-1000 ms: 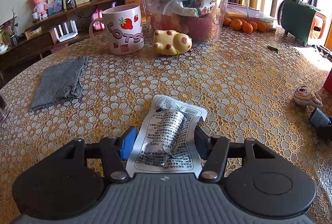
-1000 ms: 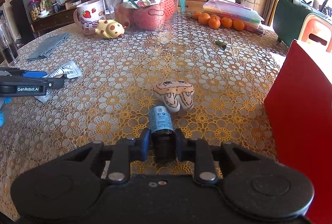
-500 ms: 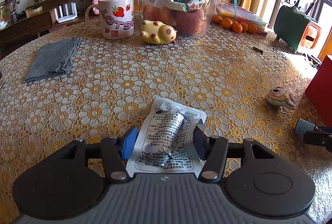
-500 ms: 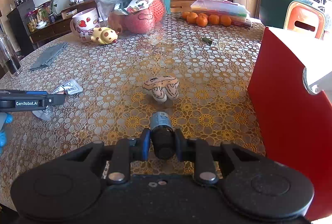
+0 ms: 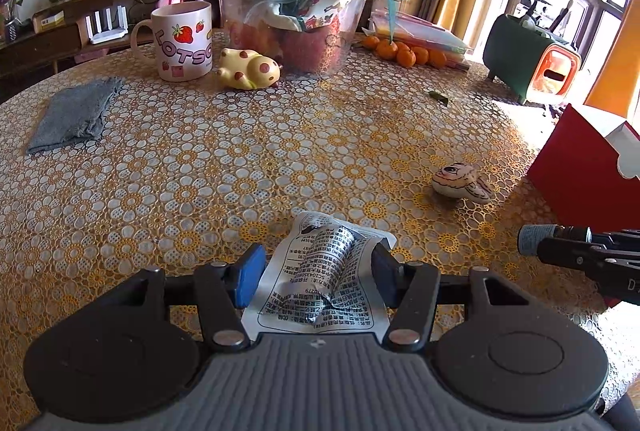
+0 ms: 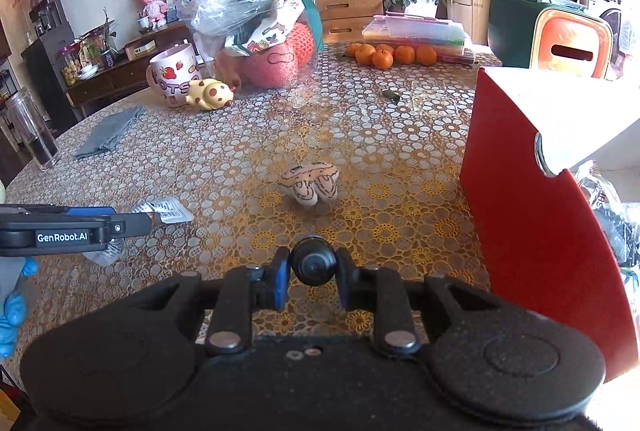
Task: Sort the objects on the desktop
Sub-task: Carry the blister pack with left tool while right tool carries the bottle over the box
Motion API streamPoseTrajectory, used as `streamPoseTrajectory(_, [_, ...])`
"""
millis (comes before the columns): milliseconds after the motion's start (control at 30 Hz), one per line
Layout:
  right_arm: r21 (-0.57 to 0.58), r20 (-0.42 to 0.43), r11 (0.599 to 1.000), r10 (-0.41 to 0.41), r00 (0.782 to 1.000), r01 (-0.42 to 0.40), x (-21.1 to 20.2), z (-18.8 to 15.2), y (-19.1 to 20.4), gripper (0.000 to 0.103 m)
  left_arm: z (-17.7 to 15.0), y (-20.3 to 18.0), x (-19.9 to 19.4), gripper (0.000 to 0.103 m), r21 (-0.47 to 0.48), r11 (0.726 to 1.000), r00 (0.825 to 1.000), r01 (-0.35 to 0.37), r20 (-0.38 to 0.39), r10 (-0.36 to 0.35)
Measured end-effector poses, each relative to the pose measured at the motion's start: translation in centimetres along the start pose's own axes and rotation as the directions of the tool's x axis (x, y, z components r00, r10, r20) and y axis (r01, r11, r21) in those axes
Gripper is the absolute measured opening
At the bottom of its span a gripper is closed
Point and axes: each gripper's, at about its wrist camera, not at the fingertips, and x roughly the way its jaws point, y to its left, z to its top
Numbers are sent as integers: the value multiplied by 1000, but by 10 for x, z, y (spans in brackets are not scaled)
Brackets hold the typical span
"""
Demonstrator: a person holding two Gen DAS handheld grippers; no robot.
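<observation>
The left gripper (image 5: 316, 277) is seen closed upon a silver foil packet (image 5: 320, 283) printed with black text. The packet is pinched between the blue left pad and the black right pad, its creased middle bulging upward and its far end projecting beyond the fingertips over the table (image 5: 200, 159). In the right wrist view the same packet (image 6: 162, 209) is seen at the tip of the left gripper (image 6: 148, 221), raised clear of the patterned cloth, with a blue-gloved hand (image 6: 12, 307) visible at the left edge.

The right gripper (image 6: 313, 271) is closed narrowly upon a small dark cylindrical bottle (image 6: 313, 261), which is viewed end-on between the pads. In the left wrist view the bottle (image 5: 538, 239) is seen to carry a bluish label, and its labelled end protrudes leftward beyond the right gripper (image 5: 560, 247).

A beige cartoon toy (image 6: 310, 181) is shown lying on the table just ahead of the held bottle, apart from both grippers. A red box (image 6: 532, 215) with a white interior is stood to the right of the right gripper, near it. At the far side of the table are placed a strawberry mug (image 5: 182, 39), a yellow spotted toy (image 5: 248, 69) just beside it, a clear bin (image 5: 296, 11) stuffed with bags, and a folded grey cloth (image 5: 74, 113) well to the left.
</observation>
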Motion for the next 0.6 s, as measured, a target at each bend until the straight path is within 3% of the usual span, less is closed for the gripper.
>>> streamPoseTrajectory(600, [45, 97, 999, 11, 995, -16, -58, 0, -24, 23, 9, -70, -48, 55, 35, 993, 991, 117, 59, -119])
